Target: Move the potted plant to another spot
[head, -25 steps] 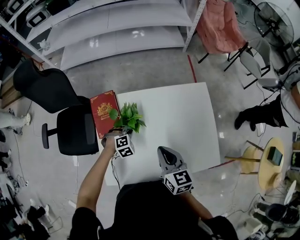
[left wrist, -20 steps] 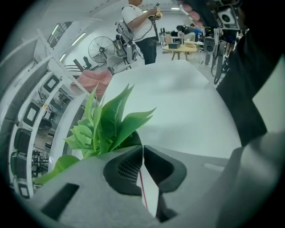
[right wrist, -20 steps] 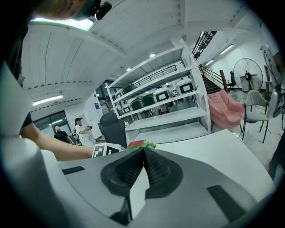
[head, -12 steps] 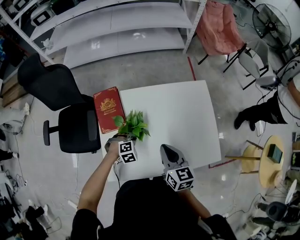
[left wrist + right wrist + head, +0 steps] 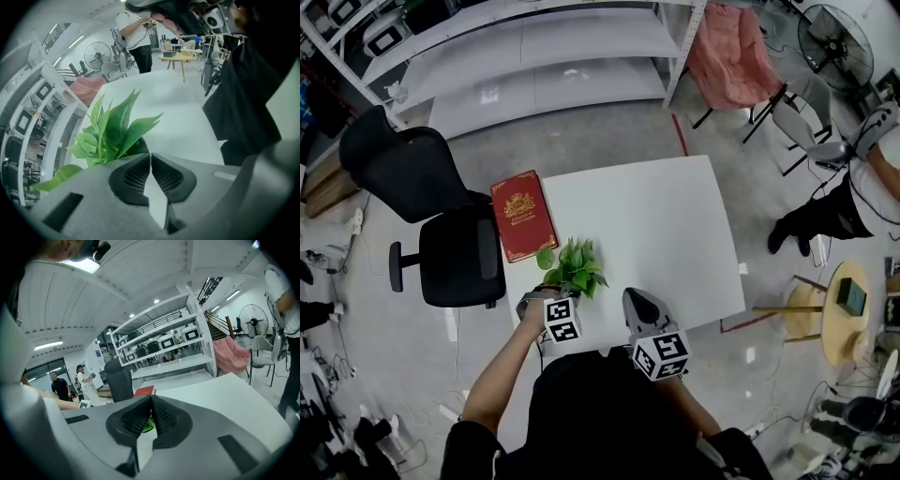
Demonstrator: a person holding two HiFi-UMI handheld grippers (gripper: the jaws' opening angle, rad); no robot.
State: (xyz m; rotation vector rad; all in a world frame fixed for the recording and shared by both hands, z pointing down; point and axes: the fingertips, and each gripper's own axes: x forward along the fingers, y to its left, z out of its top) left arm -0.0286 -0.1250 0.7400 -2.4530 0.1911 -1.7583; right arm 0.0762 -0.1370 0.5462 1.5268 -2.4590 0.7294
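Pot walls and soil of the potted plant (image 5: 575, 266) cannot be made out. In the head view the leaves cover them from above, and in the left gripper view the left tongs (image 5: 150, 155) block all but a dark sliver just beyond the tips. Whether the pot rests on the desk (image 5: 666, 225) or hangs clear of it cannot be told.

The person's bare left forearm (image 5: 502, 366) reaches forward and slightly right. It brings the left tongs (image 5: 551, 292) to the plant's near side, and they are pressed together on the pot's edge. The right tongs (image 5: 631, 296) hover to the right of the left pair, over the desk's near edge, pointing away from the body. In the right gripper view the right tongs (image 5: 151, 398) are pressed together with nothing between them. A scrap of green shows past the tips.

The plant is a small bunch of bright green pointed leaves (image 5: 112, 133) that fans upward directly ahead of the left tongs. A red book (image 5: 523, 215) lies beyond the plant, to its left.
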